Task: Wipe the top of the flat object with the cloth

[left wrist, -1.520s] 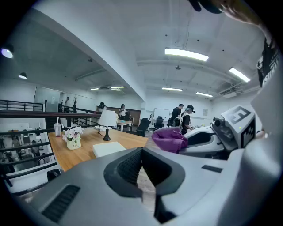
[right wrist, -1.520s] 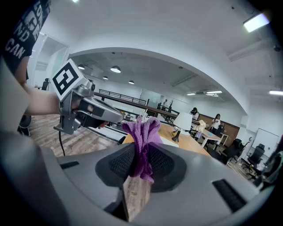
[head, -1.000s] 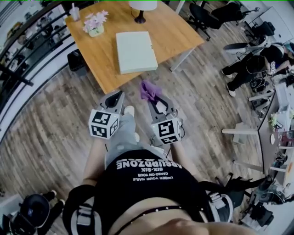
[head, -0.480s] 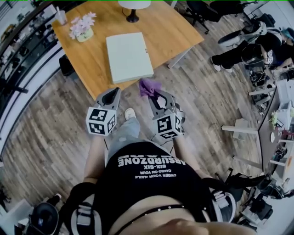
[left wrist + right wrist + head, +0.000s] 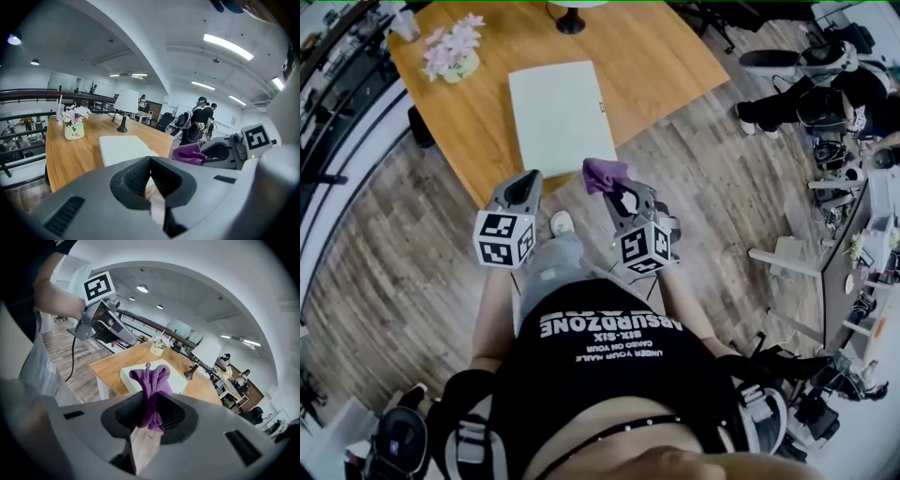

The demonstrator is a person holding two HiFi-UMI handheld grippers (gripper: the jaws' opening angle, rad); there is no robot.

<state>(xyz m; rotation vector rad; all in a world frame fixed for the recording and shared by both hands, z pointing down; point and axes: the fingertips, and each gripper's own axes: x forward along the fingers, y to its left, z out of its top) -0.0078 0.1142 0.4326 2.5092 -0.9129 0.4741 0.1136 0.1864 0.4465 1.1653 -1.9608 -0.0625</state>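
A pale flat box lies on the wooden table, also seen as the flat box and flat box in the gripper views. My right gripper is shut on a purple cloth, held just short of the table's near edge; the cloth sticks up between its jaws. My left gripper is beside it, shut, with nothing between its jaws, also short of the table.
A vase of pink flowers stands at the table's left, a lamp base at the back. People sit at the right. A dark railing runs along the left. Wooden floor surrounds me.
I have stepped closer to the table; it and the flat box sit lower and nearer in the head view. Both grippers stay as they were, the right still holding the cloth.
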